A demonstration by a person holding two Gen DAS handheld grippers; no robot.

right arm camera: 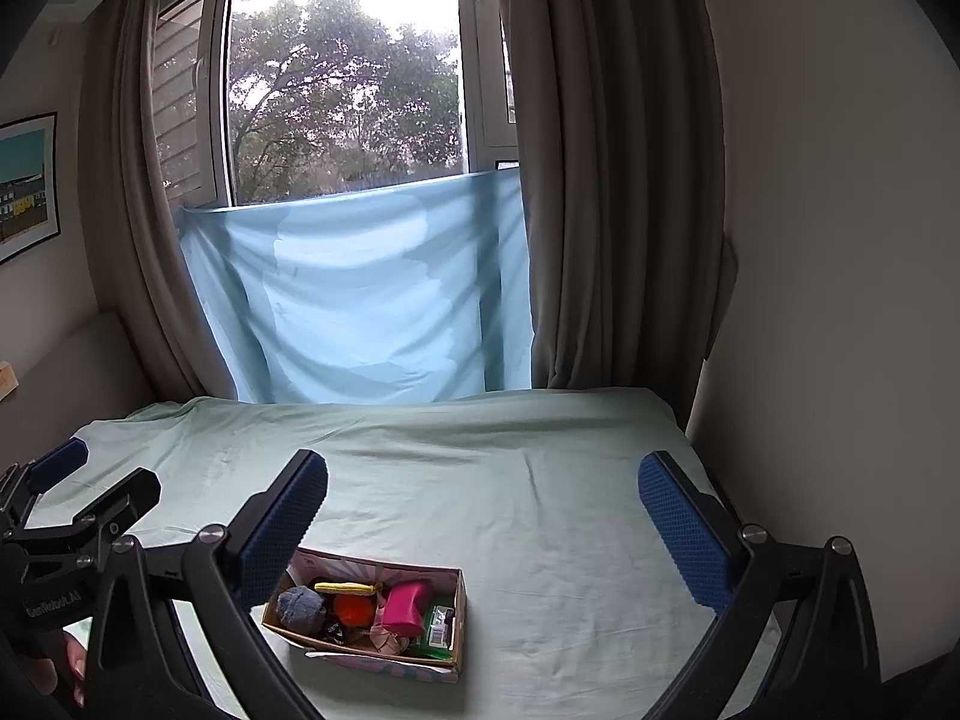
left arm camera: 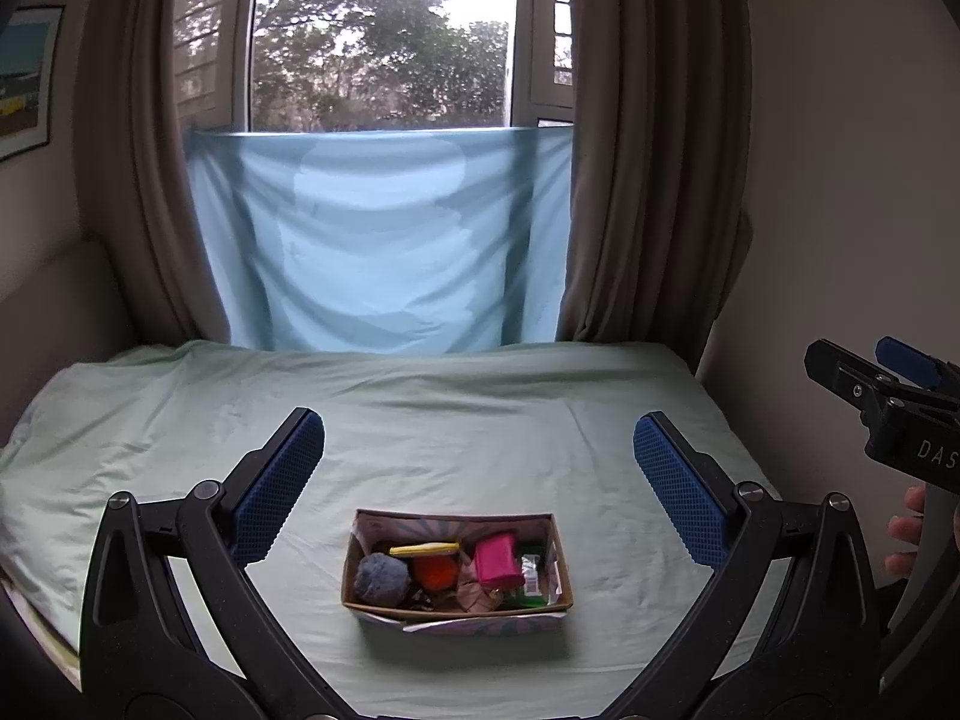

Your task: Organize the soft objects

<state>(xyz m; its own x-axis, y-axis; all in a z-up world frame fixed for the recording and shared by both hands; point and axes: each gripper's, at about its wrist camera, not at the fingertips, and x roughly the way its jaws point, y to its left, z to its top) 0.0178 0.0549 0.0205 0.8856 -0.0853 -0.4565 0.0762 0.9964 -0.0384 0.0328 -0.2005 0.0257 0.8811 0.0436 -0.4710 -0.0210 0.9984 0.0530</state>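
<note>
A small cardboard box (left arm camera: 354, 558) (right arm camera: 461, 606) sits on the pale green bed sheet. It holds soft items: a grey pom-pom (left arm camera: 381, 577) (right arm camera: 300, 606), an orange ball (left arm camera: 433, 571) (right arm camera: 354, 609), a yellow piece (left arm camera: 423, 549), a pink pouch (left arm camera: 498, 558) (right arm camera: 403, 606) and a green packet (left arm camera: 531, 582) (right arm camera: 438, 630). My left gripper (left arm camera: 479, 450) is open and empty, above and behind the box. My right gripper (right arm camera: 482, 486) is open and empty, with the box under its left finger. Each gripper shows at the edge of the other's view: the right one (left arm camera: 882, 381), the left one (right arm camera: 72, 480).
The bed (left arm camera: 480, 408) runs back to a light blue cloth (left arm camera: 384, 240) hung below a window, with brown curtains (left arm camera: 636, 180) on both sides. A wall stands close on the right. A headboard and a framed picture (left arm camera: 24, 78) are on the left.
</note>
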